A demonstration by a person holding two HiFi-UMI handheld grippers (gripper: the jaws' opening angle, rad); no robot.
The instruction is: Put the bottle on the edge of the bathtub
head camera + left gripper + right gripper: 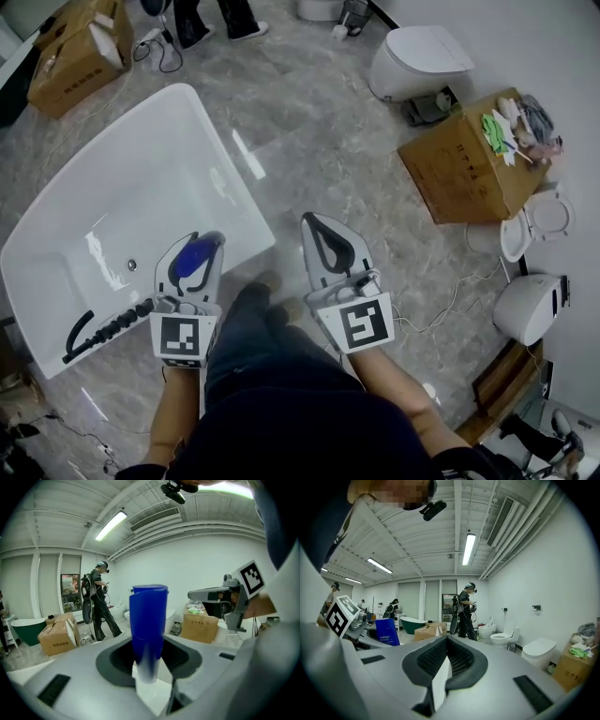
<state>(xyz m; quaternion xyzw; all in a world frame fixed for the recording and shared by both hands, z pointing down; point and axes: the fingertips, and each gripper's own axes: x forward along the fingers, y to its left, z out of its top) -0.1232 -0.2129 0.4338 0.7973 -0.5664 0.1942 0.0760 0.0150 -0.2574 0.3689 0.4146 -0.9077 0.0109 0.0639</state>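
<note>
A blue bottle [194, 256] [148, 625] stands upright between the jaws of my left gripper [199, 240] [149, 667], which is shut on it. In the head view the gripper hovers over the near right rim of the white bathtub [234, 169]. My right gripper [319, 222] [446, 641] is held beside it over the marble floor, its jaws together with nothing between them. The right gripper view also catches the bottle [386, 631] at the left.
A black faucet with a hand shower [103, 328] sits on the tub's near rim. Cardboard boxes [464, 164] [80, 47], toilets [417, 58] [530, 305] and floor cables [450, 300] stand around. A person [96, 602] stands farther off.
</note>
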